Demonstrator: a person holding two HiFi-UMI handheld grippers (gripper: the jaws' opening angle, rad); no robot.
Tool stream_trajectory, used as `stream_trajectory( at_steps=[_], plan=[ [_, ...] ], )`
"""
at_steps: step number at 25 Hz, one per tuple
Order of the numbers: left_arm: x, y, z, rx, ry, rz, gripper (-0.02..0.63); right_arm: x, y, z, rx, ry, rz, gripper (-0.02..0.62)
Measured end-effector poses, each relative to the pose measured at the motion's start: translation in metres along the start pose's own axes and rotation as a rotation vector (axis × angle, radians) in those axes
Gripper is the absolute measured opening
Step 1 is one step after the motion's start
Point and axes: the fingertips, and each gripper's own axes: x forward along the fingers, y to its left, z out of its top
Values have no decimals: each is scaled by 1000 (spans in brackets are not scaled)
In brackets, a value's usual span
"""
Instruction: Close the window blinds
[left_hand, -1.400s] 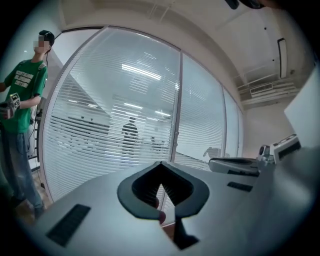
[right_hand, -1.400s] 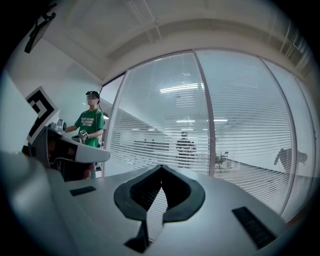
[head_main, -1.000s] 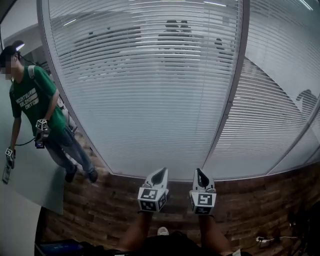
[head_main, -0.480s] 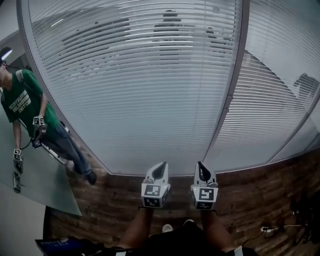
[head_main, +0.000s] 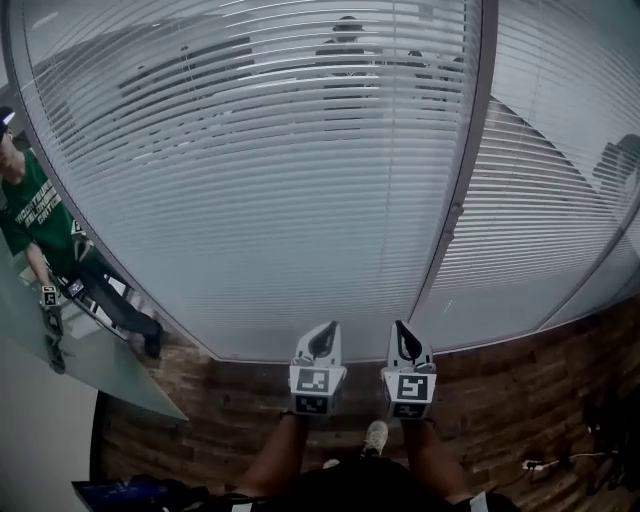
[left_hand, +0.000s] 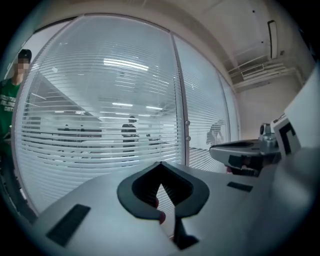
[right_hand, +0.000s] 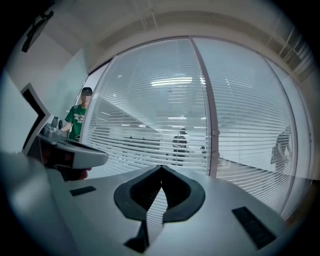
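Note:
White slatted blinds (head_main: 270, 180) hang behind the glass panels, their slats partly tilted so dim figures show through. A grey mullion (head_main: 462, 200) divides them from a second blind panel (head_main: 545, 200). My left gripper (head_main: 321, 336) and right gripper (head_main: 402, 334) sit side by side low in the head view, pointing at the window's bottom edge, short of the glass. Both are shut with nothing between the jaws. The left gripper view shows its own shut tips (left_hand: 161, 164) against the blinds (left_hand: 100, 125); the right gripper view shows the same (right_hand: 161, 167), with its blinds (right_hand: 165, 115) behind.
A person in a green shirt (head_main: 30, 215) stands at the far left holding grippers. A brick-patterned surface (head_main: 510, 400) runs below the window. A grey panel (head_main: 100, 370) lies at lower left, and a power strip (head_main: 540, 463) at lower right.
Both grippers stayed shut and side by side and edged nearer the blinds' lower edge. The view swung, so the person in green slid toward the left edge.

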Motion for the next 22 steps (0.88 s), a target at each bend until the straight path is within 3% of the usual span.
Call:
stream_trajectory(
  at_steps=[11, 22],
  plan=[
    [61, 3, 20, -51, -32, 5, -6, 47, -42, 17, -32, -39, -21, 3],
    [107, -7, 24, -83, -28, 30, -6, 83, -68, 2, -20, -59, 49, 3]
  ],
)
